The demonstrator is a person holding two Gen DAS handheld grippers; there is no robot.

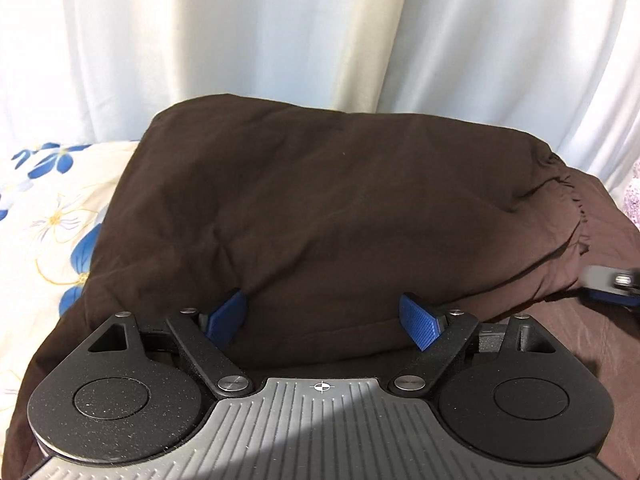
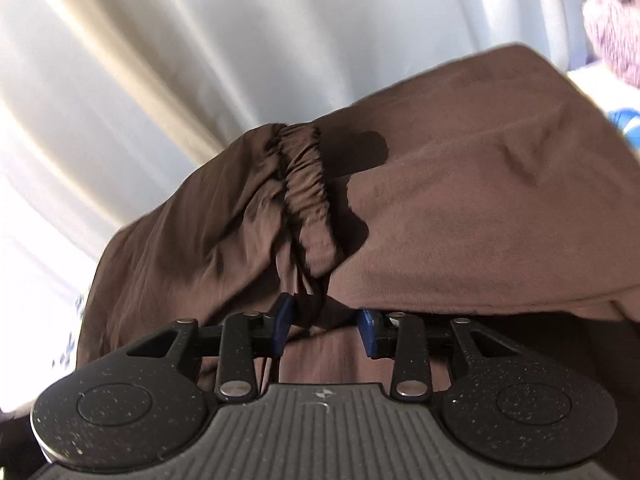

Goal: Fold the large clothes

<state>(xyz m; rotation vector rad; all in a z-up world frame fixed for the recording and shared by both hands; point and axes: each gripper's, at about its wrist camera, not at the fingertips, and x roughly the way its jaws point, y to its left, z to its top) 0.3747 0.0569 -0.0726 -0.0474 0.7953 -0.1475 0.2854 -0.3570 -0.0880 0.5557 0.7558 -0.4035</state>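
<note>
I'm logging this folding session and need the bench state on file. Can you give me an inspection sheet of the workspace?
Surface: floral bedsheet, white with blue flowers, mostly covered by cloth.
Job's things: brown garment, folded into a bulky stack; its gathered elastic band faces the right gripper.
Clutter: fuzzy pink item at the far right edge, too cropped to identify.
Grippers: left gripper has jaws wide, straddling the fold's near edge, not pinching. Right gripper has jaws partly closed with a bunch of cloth between them; contact unclear.
Cables: nothing seen.
Surroundings: pale curtain hanging behind.
</note>
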